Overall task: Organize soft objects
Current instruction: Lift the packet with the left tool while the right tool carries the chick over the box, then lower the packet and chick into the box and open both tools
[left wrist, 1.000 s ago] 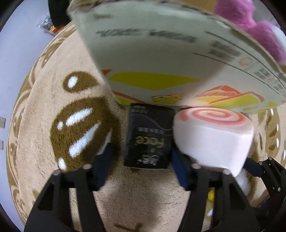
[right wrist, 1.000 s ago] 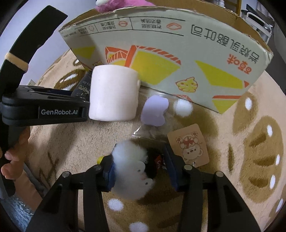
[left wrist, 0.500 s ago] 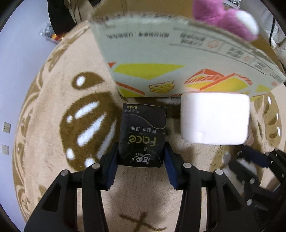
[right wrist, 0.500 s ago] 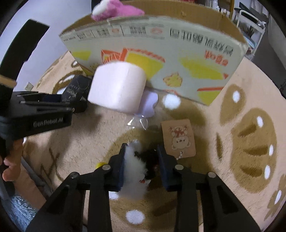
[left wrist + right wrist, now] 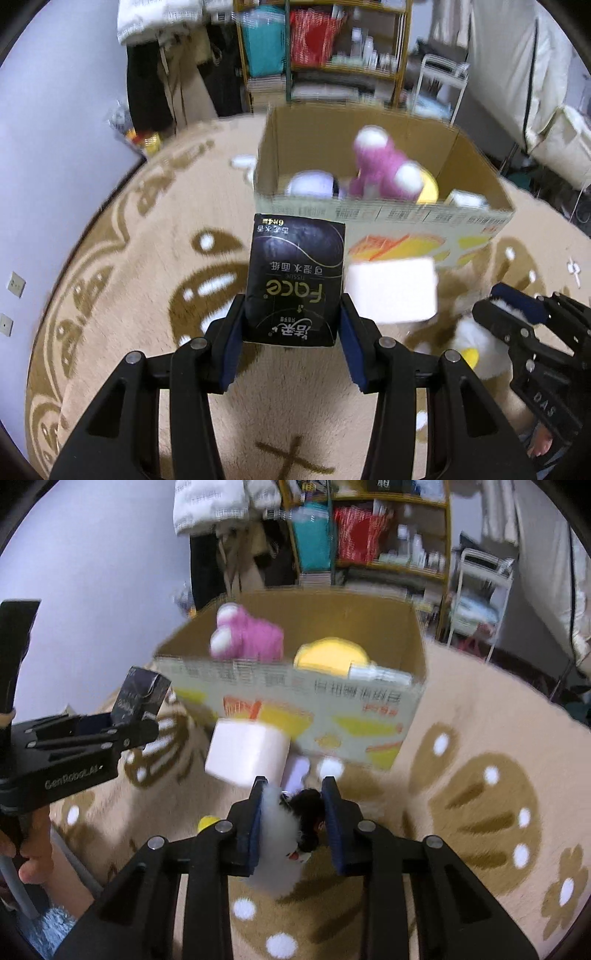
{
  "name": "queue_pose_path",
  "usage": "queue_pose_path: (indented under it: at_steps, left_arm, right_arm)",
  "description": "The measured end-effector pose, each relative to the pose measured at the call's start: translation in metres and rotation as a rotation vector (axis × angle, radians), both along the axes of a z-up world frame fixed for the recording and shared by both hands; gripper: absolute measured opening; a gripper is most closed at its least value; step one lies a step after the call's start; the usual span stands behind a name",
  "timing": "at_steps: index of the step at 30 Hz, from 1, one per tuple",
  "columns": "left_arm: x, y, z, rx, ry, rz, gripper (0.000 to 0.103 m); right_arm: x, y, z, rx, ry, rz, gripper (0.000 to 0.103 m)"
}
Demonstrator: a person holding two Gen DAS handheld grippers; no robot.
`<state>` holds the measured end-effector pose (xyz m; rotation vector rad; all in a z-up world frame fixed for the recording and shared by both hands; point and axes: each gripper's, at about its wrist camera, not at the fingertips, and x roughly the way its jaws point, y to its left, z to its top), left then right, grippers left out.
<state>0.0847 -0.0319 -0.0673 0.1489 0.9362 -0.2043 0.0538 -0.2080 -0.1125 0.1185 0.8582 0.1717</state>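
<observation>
Both sets of jaws are loaded right now. My left gripper (image 5: 291, 343) is clamped on the black tissue pack (image 5: 295, 280), its long axis running straight out toward 12 o'clock. My right gripper (image 5: 293, 825) is squeezed shut on the fluffy white-and-black plush (image 5: 284, 830). What matters next is the open cardboard box (image 5: 406, 218), sitting at about 12 to 1 o'clock ahead of the left jaws and dead ahead at 12 for the right. I'd guess the left one is a touch nearer. The pink roll cushion (image 5: 245, 753) lies on the rug in between.
</observation>
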Motion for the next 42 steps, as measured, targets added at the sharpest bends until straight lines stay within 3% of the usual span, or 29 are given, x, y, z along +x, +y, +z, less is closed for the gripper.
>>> queue_pose_path:
  at_steps: [8, 13, 18, 34, 42]
  left_arm:
    - [-0.005, -0.008, 0.030, 0.014, -0.229, -0.005, 0.046]
    - [0.007, -0.003, 0.043, -0.038, -0.282, 0.020, 0.046]
    - [0.018, -0.007, 0.050, -0.063, -0.308, 0.011, 0.046]
    - [0.049, -0.039, 0.043, -0.005, -0.316, -0.113, 0.046]
    - [0.069, -0.042, 0.028, -0.023, -0.284, -0.090, 0.046]
  right_arm:
    - [-0.015, -0.021, 0.033, 0.037, -0.177, -0.037, 0.031]
    - [-0.025, -0.029, 0.052, 0.059, -0.246, -0.061, 0.031]
    - [-0.017, -0.039, 0.058, 0.095, -0.279, -0.069, 0.031]
    - [0.032, -0.053, 0.078, 0.099, -0.372, -0.032, 0.031]
    - [0.054, -0.054, 0.062, 0.067, -0.346, -0.054, 0.031]
